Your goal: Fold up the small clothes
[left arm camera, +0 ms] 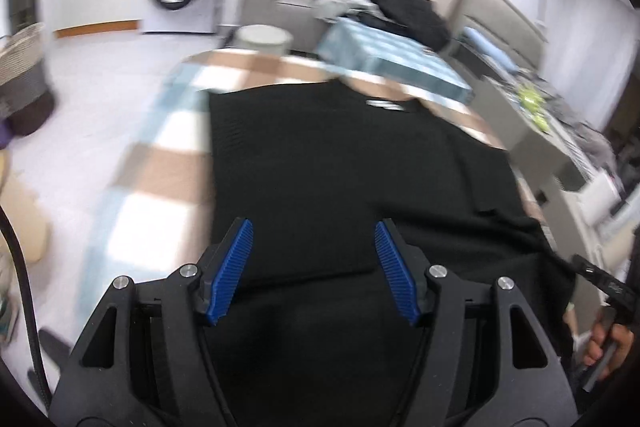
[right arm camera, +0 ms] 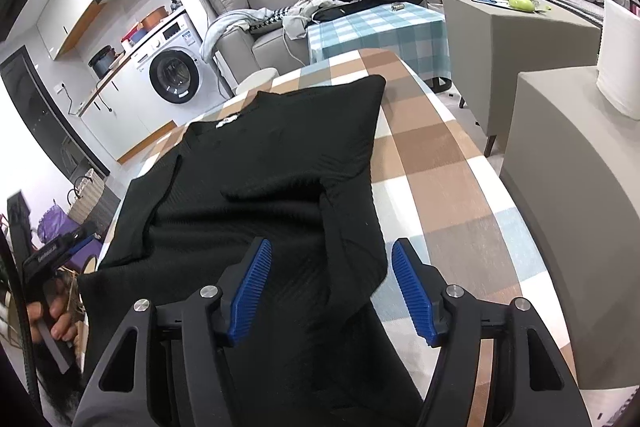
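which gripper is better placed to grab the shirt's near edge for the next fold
Probably right: the right gripper is open with the black shirt hem corner between its fingers. The left gripper, also open, hovers mid-fabric.

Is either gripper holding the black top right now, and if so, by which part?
Nothing is held. Both the left gripper and right gripper are open above the black top's near hem, with no fabric between the pads.

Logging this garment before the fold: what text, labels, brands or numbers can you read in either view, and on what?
Nothing reads cleanly.
Neck label on the black top: white marks, too small to read.
Washing machine: panel print, too small.
Left gripper handle: pale lettering, blurred.
Left wrist view: motion-blurred throughout.
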A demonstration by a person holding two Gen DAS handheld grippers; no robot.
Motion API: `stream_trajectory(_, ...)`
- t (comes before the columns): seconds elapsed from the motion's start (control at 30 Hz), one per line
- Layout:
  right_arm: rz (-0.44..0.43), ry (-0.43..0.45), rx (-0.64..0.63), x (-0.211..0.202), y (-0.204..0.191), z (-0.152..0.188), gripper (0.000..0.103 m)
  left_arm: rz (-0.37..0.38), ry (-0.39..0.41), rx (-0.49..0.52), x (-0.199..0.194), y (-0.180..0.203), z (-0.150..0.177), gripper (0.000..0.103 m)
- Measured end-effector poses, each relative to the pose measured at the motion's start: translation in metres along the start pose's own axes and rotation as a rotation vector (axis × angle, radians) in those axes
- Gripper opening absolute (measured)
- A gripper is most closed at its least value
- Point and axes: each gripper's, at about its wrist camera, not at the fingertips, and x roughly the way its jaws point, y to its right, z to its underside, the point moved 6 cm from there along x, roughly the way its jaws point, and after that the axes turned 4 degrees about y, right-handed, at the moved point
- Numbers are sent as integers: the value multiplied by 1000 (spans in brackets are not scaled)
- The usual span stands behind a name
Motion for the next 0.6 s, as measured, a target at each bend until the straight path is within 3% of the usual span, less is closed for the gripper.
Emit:
stream_trajectory(0.1, 6, -9, 4, -5, 6, 8, 65, -97, 6, -55, -21, -47, 30, 62)
stream_trajectory(0.27, -11, -57, 14, -18, 20, 31, 68, -149, -27, -100, -45, -96, 75, 66)
stream_trajectory(0.47, -51, -144, -56, -32, 19, 69, 72, -168, -80, -115, -51, -119, 117, 66)
stream_trajectory(0.6, -18, -192, -151, -26, 13, 91, 72, -186, -99, -91, -47, -119, 127, 65)
